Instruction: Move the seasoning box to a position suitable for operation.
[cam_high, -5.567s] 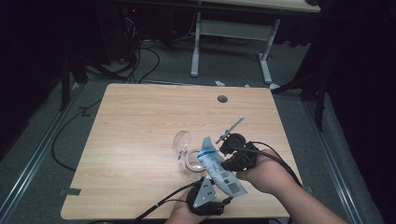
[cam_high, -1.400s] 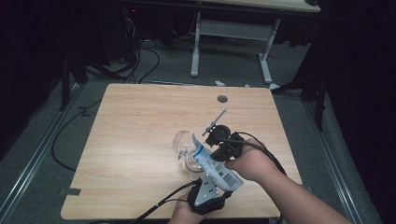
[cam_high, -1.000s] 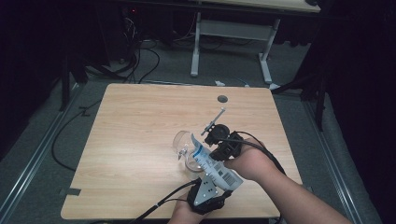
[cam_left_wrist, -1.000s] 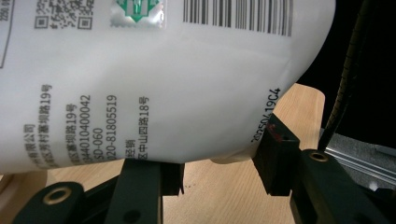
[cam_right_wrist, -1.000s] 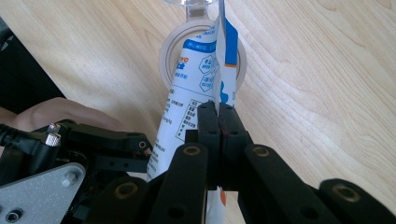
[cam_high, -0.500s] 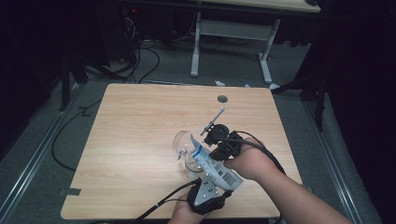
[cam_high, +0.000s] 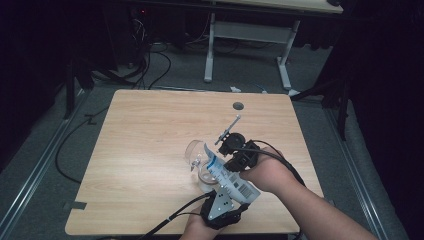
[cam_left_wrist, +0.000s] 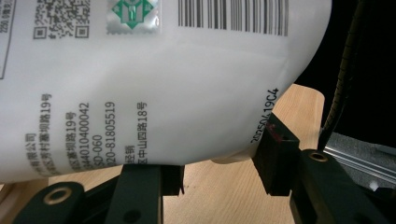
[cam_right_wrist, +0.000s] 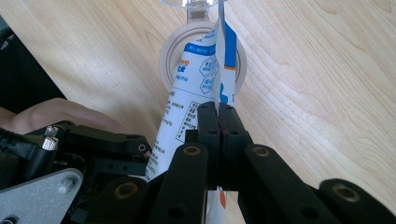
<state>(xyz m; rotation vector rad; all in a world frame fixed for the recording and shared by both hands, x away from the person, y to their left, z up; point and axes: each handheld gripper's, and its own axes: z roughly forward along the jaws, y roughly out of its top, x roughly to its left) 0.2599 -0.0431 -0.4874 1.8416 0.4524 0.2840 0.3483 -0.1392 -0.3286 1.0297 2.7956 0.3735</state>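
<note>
A person is standing at the near edge of a wooden table (cam_high: 150, 130), working a gripper in each hand. The left gripper (cam_high: 220, 210), at about 6 o'clock on the table top, is clamping the lower end of a white printed pouch (cam_high: 230, 175); in the left gripper view its two black jaws are sitting against either side of the pouch (cam_left_wrist: 163, 88), partly spread, with the barcode side facing the camera. The right gripper (cam_high: 239, 156), coming in from about 4 o'clock, is pinching the thin side seam of the pouch; in the right gripper view its jaws are pressed tight together on that flat edge (cam_right_wrist: 219, 100). The pouch is lying tilted, its upper end pointing toward 11 o'clock and hanging over a clear glass container (cam_high: 199, 159) just right of the table's middle. In the right gripper view the pouch tip (cam_right_wrist: 224, 51) is lying across a round open rim (cam_right_wrist: 168, 56); whether it is touching the rim is hard to tell. The person's right hand (cam_high: 272, 175) is wrapping the right gripper's body. A dark cable hole (cam_high: 238, 106) is sitting near the far edge at 12 o'clock.
</note>
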